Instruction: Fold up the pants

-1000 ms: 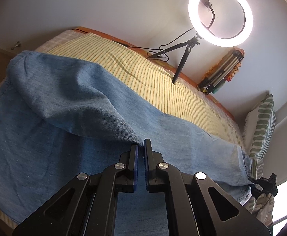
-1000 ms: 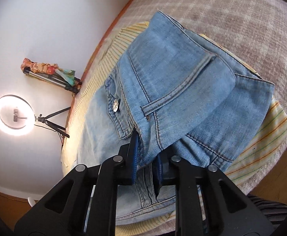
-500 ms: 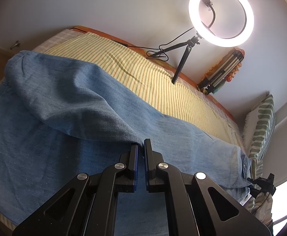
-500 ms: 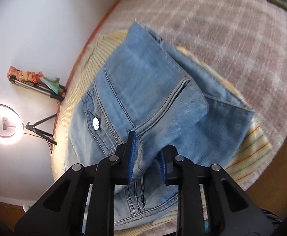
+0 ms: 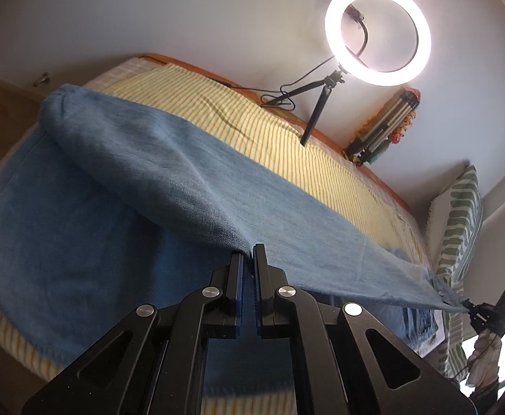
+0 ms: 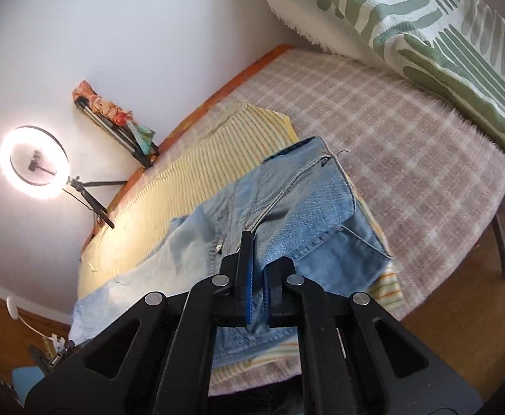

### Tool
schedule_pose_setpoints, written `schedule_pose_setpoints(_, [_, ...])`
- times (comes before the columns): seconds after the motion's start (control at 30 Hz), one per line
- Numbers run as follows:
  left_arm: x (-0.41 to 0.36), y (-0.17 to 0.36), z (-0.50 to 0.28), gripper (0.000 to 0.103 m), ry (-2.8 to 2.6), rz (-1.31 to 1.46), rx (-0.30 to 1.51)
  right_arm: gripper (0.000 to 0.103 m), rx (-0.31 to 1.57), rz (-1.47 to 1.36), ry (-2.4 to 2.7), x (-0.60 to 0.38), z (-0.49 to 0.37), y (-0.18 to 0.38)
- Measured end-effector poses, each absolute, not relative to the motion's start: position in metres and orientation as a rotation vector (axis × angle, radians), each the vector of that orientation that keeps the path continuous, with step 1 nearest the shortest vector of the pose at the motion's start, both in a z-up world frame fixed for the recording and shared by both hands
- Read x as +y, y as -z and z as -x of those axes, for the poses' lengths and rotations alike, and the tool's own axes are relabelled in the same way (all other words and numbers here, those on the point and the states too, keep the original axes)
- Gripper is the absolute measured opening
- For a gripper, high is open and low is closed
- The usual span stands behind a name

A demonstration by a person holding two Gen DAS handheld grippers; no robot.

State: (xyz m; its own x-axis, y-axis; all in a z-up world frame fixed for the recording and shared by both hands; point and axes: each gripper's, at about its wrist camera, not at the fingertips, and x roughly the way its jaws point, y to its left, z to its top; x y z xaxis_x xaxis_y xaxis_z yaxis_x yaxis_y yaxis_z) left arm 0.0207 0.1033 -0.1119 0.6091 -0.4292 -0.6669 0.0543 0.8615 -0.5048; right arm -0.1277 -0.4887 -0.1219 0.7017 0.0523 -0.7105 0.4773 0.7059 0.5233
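Note:
Blue jeans lie across a yellow striped sheet on a bed. My left gripper is shut on the edge of a folded-over leg and holds it up off the lower layer. From there the denim runs taut to my right gripper, small at the far right. In the right wrist view my right gripper is shut on the waist end of the jeans, near the pocket seam, and that end hangs lifted above the sheet.
A lit ring light on a small tripod and a folded tripod stand along the far wall. A green-patterned pillow rests at the bed head on a checked blanket. Wooden floor lies beyond the bed edge.
My right gripper closed on the waist end and rose, lifting it off the bed. The denim between both grippers has pulled taut. My left gripper shifted slightly, still gripping.

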Motion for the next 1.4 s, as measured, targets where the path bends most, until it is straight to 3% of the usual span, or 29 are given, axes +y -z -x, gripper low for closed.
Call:
schedule_pose_setpoints(0.43, [0.094, 0.138, 0.019, 0.003, 0.269, 0.475, 0.960, 0.005, 1.024, -0.699, 0.379, -0.497, 0.113, 0.186])
schedule_pose_setpoints(0.6, [0.099, 0.142, 0.022, 0.004, 0.286, 0.480, 0.995, 0.016, 1.112, -0.565, 0.368, -0.477, 0.103, 0.171])
schedule_pose_setpoints(0.7, [0.104, 0.137, 0.024, 0.010, 0.293, 0.479, 0.994, 0.029, 1.079, -0.493, 0.359, -0.463, 0.109, 0.151])
schedule_pose_setpoints(0.83, [0.114, 0.126, 0.028, 0.013, 0.293, 0.471, 0.982, 0.029, 1.028, -0.360, 0.333, -0.431, 0.112, 0.120])
schedule_pose_setpoints(0.97, [0.134, 0.106, 0.034, 0.025, 0.253, 0.457, 0.923, 0.029, 0.955, -0.254, 0.242, -0.387, 0.099, 0.092])
schedule_pose_setpoints(1.2, [0.183, 0.078, 0.022, 0.026, 0.160, 0.444, 0.839, 0.030, 0.885, -0.132, -0.074, -0.282, 0.063, 0.069])
schedule_pose_setpoints(1.4, [0.226, 0.068, 0.009, 0.034, 0.103, 0.435, 0.814, 0.042, 0.873, -0.022, -0.348, -0.170, 0.029, 0.073])
